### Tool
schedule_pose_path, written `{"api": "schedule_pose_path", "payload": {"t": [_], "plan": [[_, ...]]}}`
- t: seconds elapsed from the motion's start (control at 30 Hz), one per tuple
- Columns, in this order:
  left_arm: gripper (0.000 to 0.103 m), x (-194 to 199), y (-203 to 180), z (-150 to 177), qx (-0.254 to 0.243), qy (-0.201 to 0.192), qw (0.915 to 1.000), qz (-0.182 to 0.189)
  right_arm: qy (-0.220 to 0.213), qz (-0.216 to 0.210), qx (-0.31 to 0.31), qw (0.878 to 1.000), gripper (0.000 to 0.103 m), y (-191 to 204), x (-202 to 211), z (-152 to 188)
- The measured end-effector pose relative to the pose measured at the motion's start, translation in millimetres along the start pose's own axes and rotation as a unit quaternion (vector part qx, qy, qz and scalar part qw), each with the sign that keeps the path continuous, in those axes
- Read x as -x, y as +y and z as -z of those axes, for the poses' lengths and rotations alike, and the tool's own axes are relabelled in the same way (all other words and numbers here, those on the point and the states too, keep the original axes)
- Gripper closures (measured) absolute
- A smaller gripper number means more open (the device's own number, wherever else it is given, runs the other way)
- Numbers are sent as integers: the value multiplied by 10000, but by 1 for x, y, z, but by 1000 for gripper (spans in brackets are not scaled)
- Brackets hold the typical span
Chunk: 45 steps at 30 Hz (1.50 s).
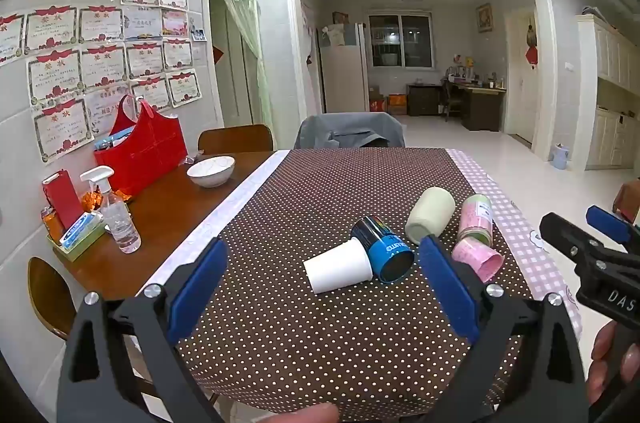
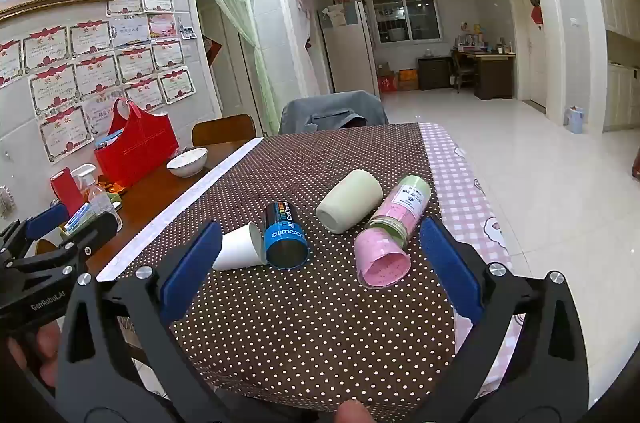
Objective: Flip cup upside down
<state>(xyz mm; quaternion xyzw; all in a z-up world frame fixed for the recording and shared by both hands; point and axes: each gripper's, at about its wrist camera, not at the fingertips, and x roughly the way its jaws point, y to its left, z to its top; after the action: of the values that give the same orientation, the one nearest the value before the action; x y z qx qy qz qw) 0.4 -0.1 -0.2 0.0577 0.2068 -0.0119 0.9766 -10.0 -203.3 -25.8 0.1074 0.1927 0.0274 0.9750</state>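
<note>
Several cups lie on their sides on the brown dotted tablecloth (image 1: 280, 323). A white paper cup (image 1: 340, 269) (image 2: 240, 247) touches a blue-and-black cup (image 1: 386, 249) (image 2: 284, 235). Right of them lie a pale green cup (image 1: 430, 215) (image 2: 348, 201), a pink cup (image 1: 478, 257) (image 2: 382, 259) and a labelled pink-and-green cup (image 1: 476, 219) (image 2: 404, 209). My left gripper (image 1: 323, 243) is open, just short of the white cup, holding nothing. My right gripper (image 2: 320, 225) is open and empty, short of the pink cup. Each view shows the other gripper at its edge (image 1: 580, 223) (image 2: 64, 227).
A white bowl (image 1: 211, 170), a red bag (image 1: 142, 147) and a spray bottle (image 1: 116, 219) stand on bare wood at the left. A chair with a grey jacket (image 1: 348, 131) is at the far end. A pink checked cloth (image 1: 516, 223) covers the right edge.
</note>
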Motion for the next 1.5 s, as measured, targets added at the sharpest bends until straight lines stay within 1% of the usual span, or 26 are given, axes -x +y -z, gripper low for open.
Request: {"api": "schedule_pose_path", "payload": {"t": [1.5], "plan": [[8,0,0,0,26,8,10000,14,6,13,-15,10000,6,-5,-3,-1]]}}
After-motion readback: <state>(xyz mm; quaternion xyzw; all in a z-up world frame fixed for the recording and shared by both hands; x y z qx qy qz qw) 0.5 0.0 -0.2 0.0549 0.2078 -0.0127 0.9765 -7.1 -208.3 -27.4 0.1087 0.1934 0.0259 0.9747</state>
